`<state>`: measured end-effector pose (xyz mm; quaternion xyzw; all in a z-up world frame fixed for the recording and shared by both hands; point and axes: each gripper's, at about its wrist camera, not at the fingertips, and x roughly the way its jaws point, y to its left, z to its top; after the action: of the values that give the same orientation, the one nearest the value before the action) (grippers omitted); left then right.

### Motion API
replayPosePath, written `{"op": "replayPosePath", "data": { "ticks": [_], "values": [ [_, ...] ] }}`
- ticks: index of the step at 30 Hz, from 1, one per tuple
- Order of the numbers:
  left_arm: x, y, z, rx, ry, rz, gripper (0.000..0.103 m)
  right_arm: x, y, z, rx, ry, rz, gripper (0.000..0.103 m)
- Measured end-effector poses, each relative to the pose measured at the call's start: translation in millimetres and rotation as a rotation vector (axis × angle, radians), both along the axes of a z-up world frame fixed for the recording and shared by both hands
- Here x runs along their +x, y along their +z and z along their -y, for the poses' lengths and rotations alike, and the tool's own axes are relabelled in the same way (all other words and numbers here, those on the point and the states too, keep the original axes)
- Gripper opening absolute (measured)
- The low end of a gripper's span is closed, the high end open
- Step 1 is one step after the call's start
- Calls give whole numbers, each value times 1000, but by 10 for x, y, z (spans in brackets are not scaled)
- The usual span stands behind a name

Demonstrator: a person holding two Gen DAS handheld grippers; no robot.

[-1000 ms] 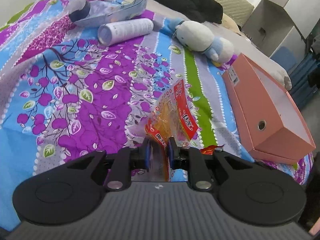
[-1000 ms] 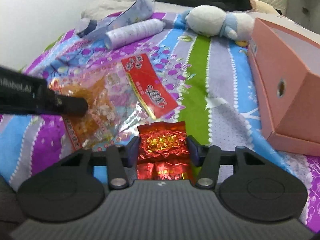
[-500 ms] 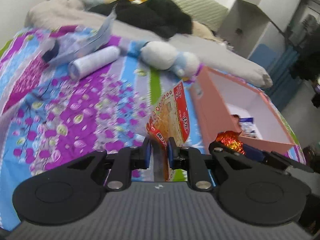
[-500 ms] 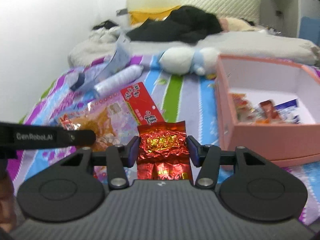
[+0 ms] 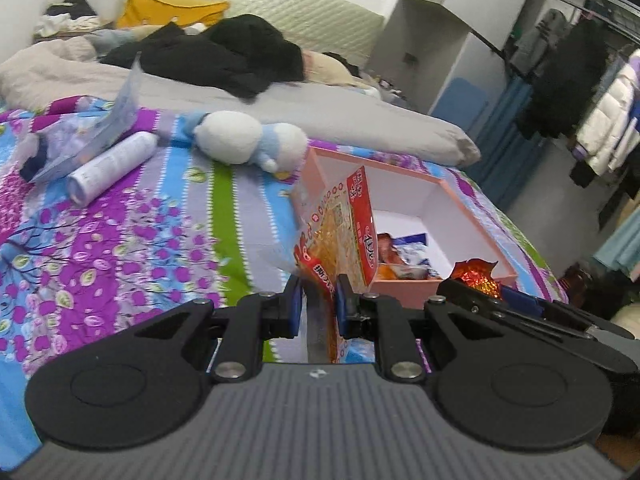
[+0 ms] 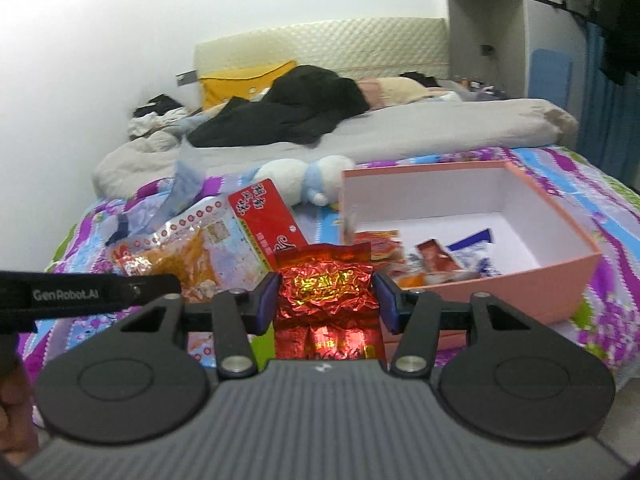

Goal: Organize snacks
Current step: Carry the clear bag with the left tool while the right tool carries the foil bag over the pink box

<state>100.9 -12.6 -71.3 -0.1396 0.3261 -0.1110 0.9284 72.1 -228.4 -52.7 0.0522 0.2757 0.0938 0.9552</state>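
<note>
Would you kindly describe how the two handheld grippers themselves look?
Both the left gripper and right gripper share a ribbed grey body, black linkage arms with round discs and silver pivot bolts, and blue pads. The left's side reads "GenRobot.AI" in the right view.

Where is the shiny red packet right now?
The shiny red packet sits pinched in the right tool, up off the bed, just left of the pink box.

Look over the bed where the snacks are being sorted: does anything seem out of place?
Yes. A white spray can lying on its side and a white-and-blue plush toy share the patterned bedspread beside the pink snack box; neither is a snack.
</note>
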Motion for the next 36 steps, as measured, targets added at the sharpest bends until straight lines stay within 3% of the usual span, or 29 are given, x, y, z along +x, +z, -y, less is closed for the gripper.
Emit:
{"op": "replayPosePath", "data": {
  "ticks": [9, 18, 27, 36],
  "values": [
    [267, 76, 434, 3, -97, -15, 20, 108, 43, 353, 21, -83, -16, 54],
    [963, 127, 872, 40, -183, -17, 20, 616, 29, 583, 47, -104, -36, 54],
    [1908, 4, 1285, 65, -232, -50, 20, 1306, -212, 867, 54, -143, -85, 54],
    [2662, -383, 1515, 92, -242, -134, 20, 1895, -630, 1031, 43, -150, -169, 55]
  ]
}}
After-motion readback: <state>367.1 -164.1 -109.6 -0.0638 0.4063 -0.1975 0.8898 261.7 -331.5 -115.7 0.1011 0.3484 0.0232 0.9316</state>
